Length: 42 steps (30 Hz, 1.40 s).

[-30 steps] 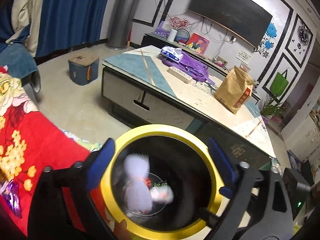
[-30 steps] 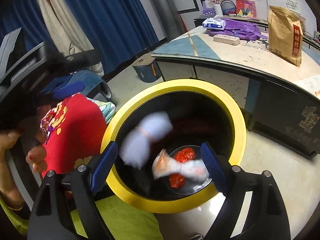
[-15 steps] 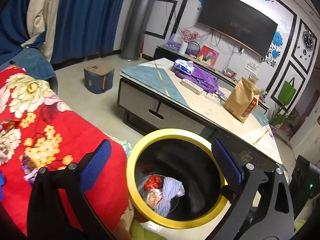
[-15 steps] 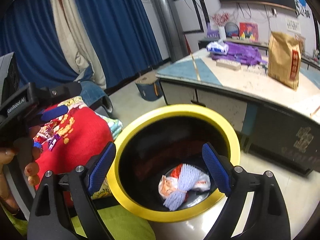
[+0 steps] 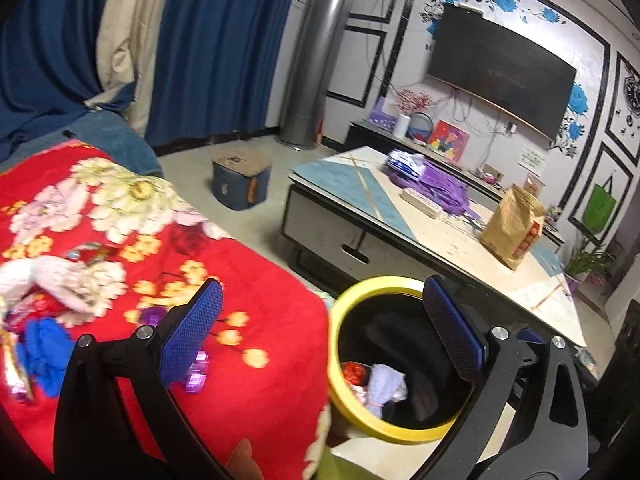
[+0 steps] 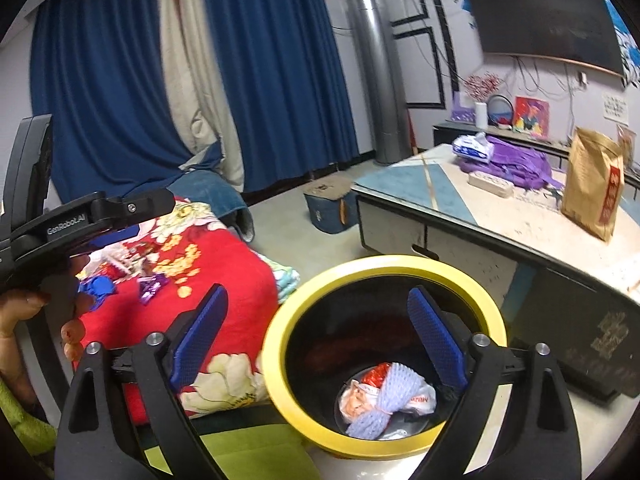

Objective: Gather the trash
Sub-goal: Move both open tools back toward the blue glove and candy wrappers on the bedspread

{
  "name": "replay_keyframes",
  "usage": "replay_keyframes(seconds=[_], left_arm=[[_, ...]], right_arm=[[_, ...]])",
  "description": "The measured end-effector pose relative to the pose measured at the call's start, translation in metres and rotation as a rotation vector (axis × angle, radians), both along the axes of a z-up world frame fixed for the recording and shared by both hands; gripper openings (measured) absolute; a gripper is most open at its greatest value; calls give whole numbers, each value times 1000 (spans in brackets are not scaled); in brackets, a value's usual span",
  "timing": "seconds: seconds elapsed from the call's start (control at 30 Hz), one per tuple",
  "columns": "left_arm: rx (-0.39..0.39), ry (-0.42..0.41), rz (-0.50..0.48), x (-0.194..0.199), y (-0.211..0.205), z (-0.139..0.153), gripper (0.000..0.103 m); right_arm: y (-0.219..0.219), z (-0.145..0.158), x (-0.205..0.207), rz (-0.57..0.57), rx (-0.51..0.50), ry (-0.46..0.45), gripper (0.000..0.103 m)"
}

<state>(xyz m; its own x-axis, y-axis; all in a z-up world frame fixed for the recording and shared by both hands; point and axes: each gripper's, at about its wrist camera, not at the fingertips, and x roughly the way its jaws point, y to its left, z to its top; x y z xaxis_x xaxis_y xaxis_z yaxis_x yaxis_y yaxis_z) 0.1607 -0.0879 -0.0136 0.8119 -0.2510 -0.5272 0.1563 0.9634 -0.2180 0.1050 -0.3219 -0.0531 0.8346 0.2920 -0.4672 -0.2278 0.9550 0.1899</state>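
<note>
A bin with a yellow rim (image 6: pixel 380 264) stands on the floor by the red flowered blanket (image 5: pixel 160 240). In the bin lie a pale purple foam net (image 6: pixel 376 404), a red wrapper and a white one. My right gripper (image 6: pixel 318 332) hovers over the bin's left edge, its jaws opening with nothing between them. My left gripper (image 5: pixel 320 332) is open and empty, straddling the blanket's edge and the bin's rim (image 5: pixel 340 360). Loose on the blanket lie purple wrappers (image 5: pixel 196 372), a blue scrap (image 5: pixel 40 348) and a white foam net (image 5: pixel 60 280). A hand (image 6: pixel 24 312) holds the left gripper's body.
A low coffee table (image 5: pixel 400 216) beyond the bin carries a brown paper bag (image 5: pixel 512 228) and a purple bag (image 5: pixel 436 184). A blue box (image 5: pixel 240 180) sits on the floor by the blue curtains. A green cushion (image 6: pixel 240 452) lies below the bin.
The foam net and wrapper that were falling now rest in the bin. My left gripper has swung left, off the bin and over the blanket. My right gripper has risen.
</note>
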Motion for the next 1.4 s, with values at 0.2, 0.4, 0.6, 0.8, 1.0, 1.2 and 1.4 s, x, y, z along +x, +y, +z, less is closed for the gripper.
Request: replay_keyframes(seconds=[0.2,0.4,0.6,0.8,1.0,1.2,1.4], left_arm=[[12,-43,53,-13,23,9,92],[0,-60,94,-23,44,14,92],[-22,-72,142,-29,67,21,92],[-46,-82,190,-35,89,25,92],[-69,-94,241,-40,112,28,92],[-88,-100,294,-45,138,32,92],[-109,-91,361,-51,171,30,92]], right_arm=[[28,9,-4,72,-27,-18,90],[55,17,-7,144,-41,-30,90],[78,23,-9,205,-35,-25,90],[99,29,-10,264,-37,-25,90],[119,31,-10,316,-48,-22,90],[142,32,-6,368,-53,-10,90],[170,33,6,412,-53,-5,90]])
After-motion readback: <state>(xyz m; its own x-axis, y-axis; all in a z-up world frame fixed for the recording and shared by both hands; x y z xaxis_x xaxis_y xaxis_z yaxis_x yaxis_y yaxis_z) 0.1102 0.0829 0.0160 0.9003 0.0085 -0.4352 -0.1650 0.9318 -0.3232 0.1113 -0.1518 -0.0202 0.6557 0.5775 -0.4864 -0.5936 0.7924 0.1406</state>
